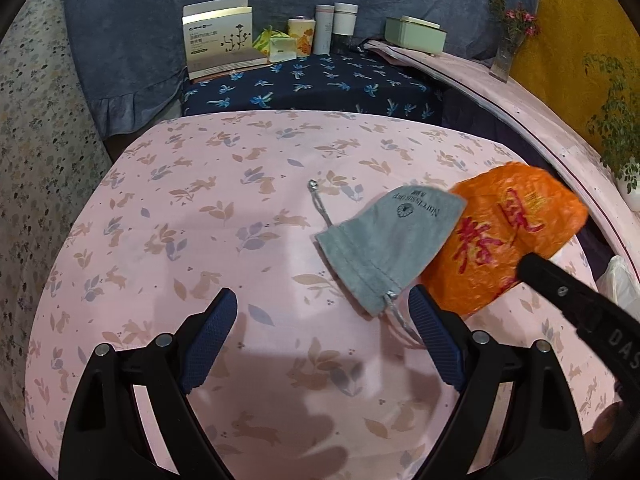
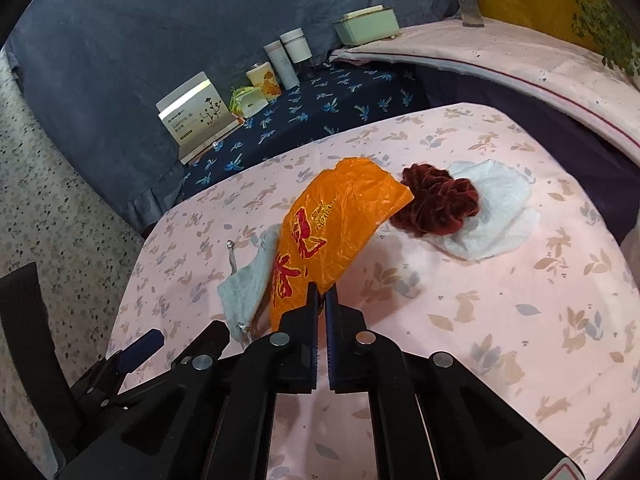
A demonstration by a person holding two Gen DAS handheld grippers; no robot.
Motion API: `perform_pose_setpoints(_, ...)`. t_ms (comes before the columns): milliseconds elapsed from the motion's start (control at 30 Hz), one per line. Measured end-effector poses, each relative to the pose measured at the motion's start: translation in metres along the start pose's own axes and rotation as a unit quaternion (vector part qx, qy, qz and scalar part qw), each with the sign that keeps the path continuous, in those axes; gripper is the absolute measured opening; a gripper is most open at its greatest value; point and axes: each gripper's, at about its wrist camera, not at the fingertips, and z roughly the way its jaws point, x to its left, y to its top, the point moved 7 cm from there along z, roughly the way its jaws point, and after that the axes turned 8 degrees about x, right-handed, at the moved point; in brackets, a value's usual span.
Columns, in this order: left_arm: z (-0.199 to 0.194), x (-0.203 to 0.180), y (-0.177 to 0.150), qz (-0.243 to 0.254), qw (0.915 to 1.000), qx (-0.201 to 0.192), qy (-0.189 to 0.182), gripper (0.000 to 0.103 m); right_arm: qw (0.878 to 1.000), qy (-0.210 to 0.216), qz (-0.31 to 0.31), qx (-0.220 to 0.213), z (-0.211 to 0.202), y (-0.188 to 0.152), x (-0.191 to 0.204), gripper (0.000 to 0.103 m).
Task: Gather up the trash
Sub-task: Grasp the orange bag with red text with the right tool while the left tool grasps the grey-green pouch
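Note:
An orange plastic bag [image 2: 336, 224] with red characters lies on the pink rabbit-print table cover [image 2: 500, 320]. My right gripper [image 2: 321, 294] is shut on the bag's near edge, the bag rising slightly from the cover. The bag [image 1: 504, 236] overlaps a grey drawstring pouch [image 1: 384, 248], also seen at the bag's left as the pouch [image 2: 248, 280]. My left gripper [image 1: 322, 304] stands open over the cover, its right finger beside the pouch's drawstring end, nothing between the fingers. The right gripper's black finger [image 1: 560, 284] reaches onto the bag from the right.
A dark red scrunchie [image 2: 438, 200] sits on a white cloth [image 2: 492, 212] beyond the bag. At the back, on a navy patterned surface [image 1: 320, 84], stand a carton [image 1: 220, 40], small packets, cups and a pale green box [image 1: 414, 34]. A vase [image 1: 506, 54] stands at right.

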Motion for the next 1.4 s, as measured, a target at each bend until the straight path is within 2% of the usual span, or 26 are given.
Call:
perform_pose_setpoints(200, 0.008, -0.02, -0.001, 0.015, 0.9998, 0.009, -0.013, 0.086, 0.999, -0.019, 0.033, -0.022, -0.024, 0.0, -0.03, 0.004)
perform_pose_setpoints(267, 0.012, -0.026, 0.001, 0.02, 0.9998, 0.006, -0.004, 0.089, 0.999, -0.019, 0.044, -0.021, -0.025, -0.002, -0.038, 0.004)
perform_pose_setpoints(533, 0.044, -0.028, 0.018, 0.011, 0.9996, 0.018, 0.021, 0.09, 0.998, -0.016, 0.061, -0.021, -0.028, -0.006, -0.054, 0.004)
perform_pose_setpoints(633, 0.059, -0.029, 0.016, 0.008, 0.9991, 0.034, 0.023, 0.09, 0.998, -0.018, 0.061, -0.019, -0.026, -0.006, -0.055, 0.004)
perform_pose_setpoints(700, 0.06, -0.031, 0.013, 0.014, 0.999, 0.029, 0.032, 0.089, 0.998, -0.019, 0.062, -0.018, -0.023, -0.006, -0.056, 0.004)
perform_pose_setpoints(733, 0.06, -0.032, 0.012, 0.018, 0.9989, 0.028, 0.033, 0.087, 0.998, -0.019, 0.063, -0.017, -0.023, -0.006, -0.056, 0.004)
perform_pose_setpoints(900, 0.051, -0.044, 0.005, 0.029, 0.9991, 0.019, 0.025, 0.055, 0.998, -0.014, 0.065, -0.015, -0.021, -0.008, -0.056, 0.004)
perform_pose_setpoints(933, 0.049, -0.046, 0.004, 0.033, 0.9989, 0.017, 0.03, 0.052, 0.998, -0.013, 0.065, -0.015, -0.021, -0.009, -0.056, 0.004)
perform_pose_setpoints(967, 0.047, -0.048, 0.002, 0.039, 0.9986, 0.014, 0.035, 0.043, 0.998, -0.012, 0.066, -0.016, -0.022, -0.01, -0.056, 0.004)
perform_pose_setpoints(1000, 0.046, -0.052, -0.001, 0.045, 0.9986, 0.015, 0.026, 0.028, 0.998, -0.011, 0.067, -0.016, -0.022, -0.01, -0.056, 0.004)
perform_pose_setpoints(1100, 0.04, -0.061, -0.009, 0.053, 0.9983, 0.02, 0.008, 0.017, 0.997, -0.008, 0.069, -0.016, -0.027, -0.014, -0.057, 0.004)
perform_pose_setpoints(1233, 0.034, -0.075, -0.022, 0.071, 0.9973, 0.019, 0.006, 0.014, 0.997, -0.007, 0.07, -0.02, -0.037, -0.018, -0.06, 0.004)
perform_pose_setpoints(1400, 0.022, -0.09, -0.035, 0.071, 0.9969, 0.028, -0.015, 0.011, 0.997, -0.006, 0.074, -0.032, -0.055, -0.021, -0.066, 0.004)
